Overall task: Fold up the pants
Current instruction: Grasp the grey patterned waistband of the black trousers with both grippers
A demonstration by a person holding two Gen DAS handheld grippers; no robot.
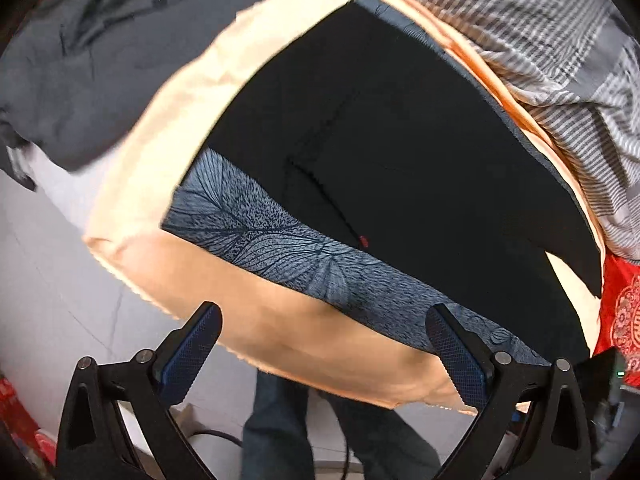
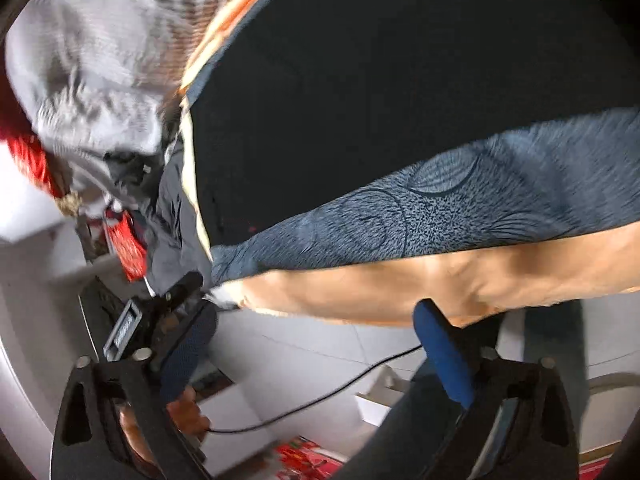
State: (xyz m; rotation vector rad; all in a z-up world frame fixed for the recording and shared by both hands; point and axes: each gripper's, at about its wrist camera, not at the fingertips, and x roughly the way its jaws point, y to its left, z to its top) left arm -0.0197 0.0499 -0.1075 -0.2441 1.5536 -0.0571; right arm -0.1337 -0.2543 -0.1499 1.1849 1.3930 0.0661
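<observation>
Black pants [image 1: 400, 140] lie flat on a blue leaf-patterned cloth [image 1: 280, 240] over an orange-tan covered table [image 1: 280, 340]. In the right wrist view the pants [image 2: 380, 100] fill the upper middle above the patterned cloth [image 2: 440, 208]. My left gripper [image 1: 322, 330] is open and empty, held at the table's near edge, short of the pants. My right gripper [image 2: 316, 320] is open and empty, at the table's near edge below the pants. The right view is blurred.
Grey striped bedding [image 1: 540, 40] and a dark grey garment [image 1: 80, 60] lie beyond the table. Red patterned fabric [image 1: 620, 312] sits at the right. A person's jeans [image 1: 280, 420], a black cable [image 2: 320, 400] and white floor tiles [image 1: 48, 280] are below.
</observation>
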